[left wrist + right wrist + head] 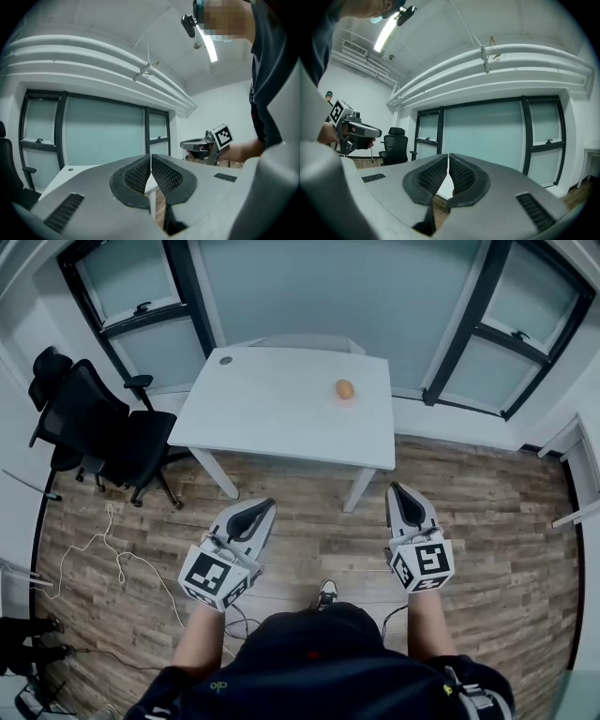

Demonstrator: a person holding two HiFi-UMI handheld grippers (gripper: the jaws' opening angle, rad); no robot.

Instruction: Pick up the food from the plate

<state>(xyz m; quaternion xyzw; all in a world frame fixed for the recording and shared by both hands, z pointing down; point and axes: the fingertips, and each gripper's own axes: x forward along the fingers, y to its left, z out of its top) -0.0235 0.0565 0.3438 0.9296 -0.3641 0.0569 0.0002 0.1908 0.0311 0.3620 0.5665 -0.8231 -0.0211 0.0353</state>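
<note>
A small round orange-brown food item (344,388) rests near the far right of the white table (281,409); a plate under it is too pale to make out. Both grippers hover over the wooden floor, short of the table's near edge and well apart from the food. In the head view my left gripper (266,505) points up and to the right, and my right gripper (397,488) points straight ahead. In the left gripper view the left gripper's (151,163) ribbed pads meet with nothing between them. The right gripper's (448,161) pads touch the same way, empty.
A black office chair (103,432) stands left of the table. A white cable (103,549) trails over the floor at the left. Windows with dark frames line the far wall. A small grey disc (225,360) is set in the table's far left corner.
</note>
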